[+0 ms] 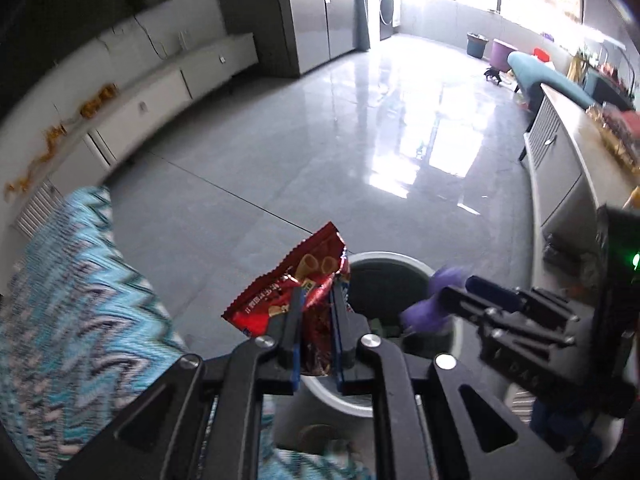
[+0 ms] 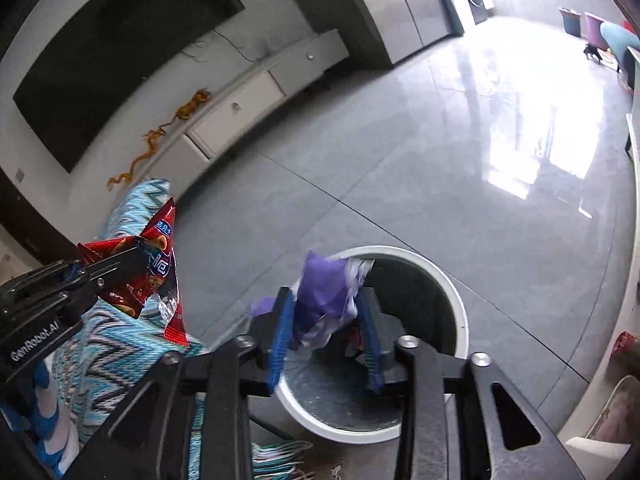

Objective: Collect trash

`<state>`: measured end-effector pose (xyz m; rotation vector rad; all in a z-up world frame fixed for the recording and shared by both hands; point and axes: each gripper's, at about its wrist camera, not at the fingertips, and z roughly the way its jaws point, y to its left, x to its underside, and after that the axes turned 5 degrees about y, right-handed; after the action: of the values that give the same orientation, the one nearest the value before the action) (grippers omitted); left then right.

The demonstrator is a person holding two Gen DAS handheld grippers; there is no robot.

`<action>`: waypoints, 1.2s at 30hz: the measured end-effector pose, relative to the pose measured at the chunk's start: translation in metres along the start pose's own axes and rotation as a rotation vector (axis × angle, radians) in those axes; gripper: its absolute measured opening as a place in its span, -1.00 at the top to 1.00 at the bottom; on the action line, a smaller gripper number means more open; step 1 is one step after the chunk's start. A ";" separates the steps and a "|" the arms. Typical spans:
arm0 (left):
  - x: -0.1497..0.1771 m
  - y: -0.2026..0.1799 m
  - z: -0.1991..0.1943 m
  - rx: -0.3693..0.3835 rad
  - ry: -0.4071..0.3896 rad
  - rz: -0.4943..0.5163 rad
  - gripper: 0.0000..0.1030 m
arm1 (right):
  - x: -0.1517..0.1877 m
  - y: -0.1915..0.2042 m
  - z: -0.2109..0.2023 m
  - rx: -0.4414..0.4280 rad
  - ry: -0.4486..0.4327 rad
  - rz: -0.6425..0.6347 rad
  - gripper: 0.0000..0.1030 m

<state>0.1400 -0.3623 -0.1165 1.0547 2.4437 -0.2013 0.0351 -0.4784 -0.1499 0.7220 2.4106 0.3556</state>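
Glossy grey floor tiles (image 1: 280, 168) stretched away toward bright windows, with a long white cabinet (image 2: 240, 108) along the wall under a dark screen (image 2: 120, 52). Close in, a white bin (image 2: 452, 292) stood on the floor beside a blue zigzag-patterned cloth (image 1: 80, 280) — its dark inside held a few scraps that were hard to make out.

From the left wrist view, the left gripper (image 1: 316, 292) had its jaws nearly closed on a red snack bag (image 1: 292, 280), pinched near its lower part with the crumpled top sticking up and to the left. That bag hung above the near rim of the bin. The right wrist view showed the same bag (image 2: 160, 276) clamped in the left gripper (image 2: 132, 264), over the patterned cloth at the bin's left.

The right gripper (image 2: 326, 312) hung over the bin's mouth with its jaws partly apart. A purple wrapper (image 2: 324, 296) sat between them against the left finger (image 2: 280, 328); whether the right finger touched it I could not tell. In the left wrist view the right gripper (image 1: 452, 300) reached in from the right, the purple wrapper (image 1: 428, 312) blurred at its tip above the bin (image 1: 400, 260).
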 end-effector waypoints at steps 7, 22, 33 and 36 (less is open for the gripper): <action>-0.005 0.010 -0.002 0.063 -0.019 -0.060 0.05 | 0.007 -0.014 -0.005 0.045 -0.004 0.041 0.01; 0.044 0.055 -0.085 -0.090 -0.151 -0.170 -0.03 | 0.016 0.053 -0.059 -0.016 -0.080 -0.084 -0.09; 0.124 0.116 -0.163 -0.296 -0.254 -0.321 -0.18 | 0.043 0.146 -0.086 -0.087 -0.098 -0.283 -0.24; 0.147 0.129 -0.181 -0.339 -0.275 -0.357 -0.20 | 0.053 0.169 -0.090 -0.090 -0.106 -0.325 -0.36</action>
<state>0.0796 -0.1212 -0.0207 0.4136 2.2881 -0.0381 0.0142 -0.3176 -0.0348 0.2933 2.3432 0.2813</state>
